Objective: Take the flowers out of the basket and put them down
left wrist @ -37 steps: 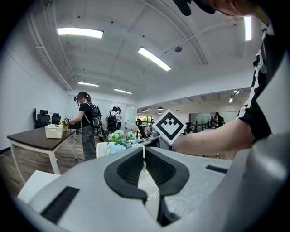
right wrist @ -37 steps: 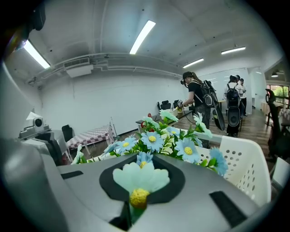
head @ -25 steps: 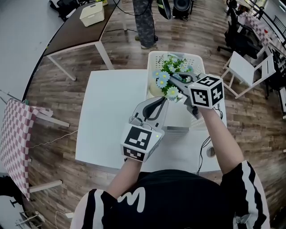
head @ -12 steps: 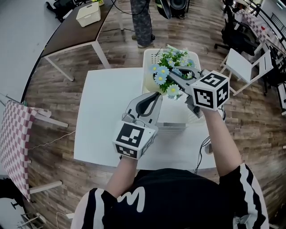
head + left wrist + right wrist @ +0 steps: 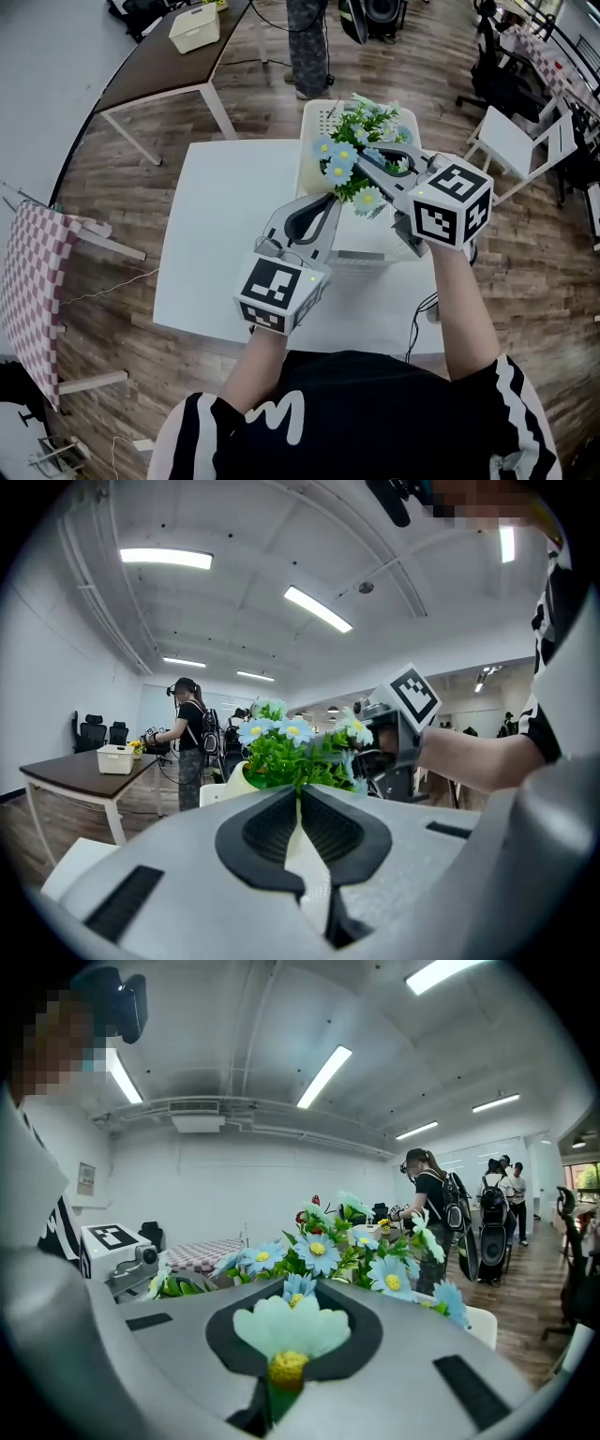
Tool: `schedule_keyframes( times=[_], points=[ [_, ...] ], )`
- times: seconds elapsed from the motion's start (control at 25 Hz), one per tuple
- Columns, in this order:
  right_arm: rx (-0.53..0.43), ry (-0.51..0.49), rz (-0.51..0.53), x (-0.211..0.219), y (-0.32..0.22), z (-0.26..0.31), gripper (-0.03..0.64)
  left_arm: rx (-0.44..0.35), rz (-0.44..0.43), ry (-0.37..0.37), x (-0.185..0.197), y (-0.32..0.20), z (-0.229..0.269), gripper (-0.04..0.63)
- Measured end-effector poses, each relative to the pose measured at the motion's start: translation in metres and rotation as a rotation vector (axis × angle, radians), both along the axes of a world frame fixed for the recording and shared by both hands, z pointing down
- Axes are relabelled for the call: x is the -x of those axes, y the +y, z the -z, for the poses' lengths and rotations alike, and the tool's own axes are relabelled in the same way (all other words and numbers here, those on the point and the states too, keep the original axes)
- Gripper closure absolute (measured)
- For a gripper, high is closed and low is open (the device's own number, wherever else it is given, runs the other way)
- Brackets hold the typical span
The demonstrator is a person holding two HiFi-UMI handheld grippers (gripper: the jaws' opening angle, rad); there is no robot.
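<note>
Head view puts the bunch of artificial blue and white daisies with green leaves (image 5: 339, 161) at upper centre, over the left half of the white slotted plastic basket (image 5: 319, 114). The right gripper (image 5: 364, 169) reaches into the bunch from the lower right. In the right gripper view its fingers are nearly together, clamped on a green stem, with one pale blue flower (image 5: 291, 1328) spread over the pads and the other blooms just beyond the tips. The left gripper (image 5: 326, 202) points up at the basket's near left edge, close under the bunch; its fingers are pressed together with nothing between them.

The basket sits along the right side of the white table (image 5: 225, 234), whose whole left half is bare. Beyond the table's far edge, at top centre, a person (image 5: 307, 47) stands on the wooden floor. A brown table (image 5: 155, 70) carrying a cream tub (image 5: 194, 26) fills the upper left, a white chair (image 5: 520, 141) stands at right, and a pink checked cloth (image 5: 28, 281) lies at far left.
</note>
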State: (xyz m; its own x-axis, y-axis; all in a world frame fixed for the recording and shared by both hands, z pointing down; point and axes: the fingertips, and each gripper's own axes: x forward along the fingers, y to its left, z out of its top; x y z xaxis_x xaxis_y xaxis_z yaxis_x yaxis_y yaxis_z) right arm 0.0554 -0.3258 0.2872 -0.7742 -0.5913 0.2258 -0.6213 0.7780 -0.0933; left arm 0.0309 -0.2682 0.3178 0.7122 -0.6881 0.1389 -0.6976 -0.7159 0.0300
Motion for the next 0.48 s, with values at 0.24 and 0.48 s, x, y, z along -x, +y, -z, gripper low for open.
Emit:
schedule_keyframes(
  times=[0.24, 0.48],
  points=[
    [-0.032, -0.009, 0.023, -0.014, 0.016, 0.015, 0.586, -0.006, 0.028, -0.012, -0.010, 0.010, 0.002, 0.578],
    [-0.039, -0.015, 0.047, -0.016, 0.030, 0.019, 0.586, -0.006, 0.073, -0.006, -0.006, 0.018, 0.002, 0.578]
  ],
)
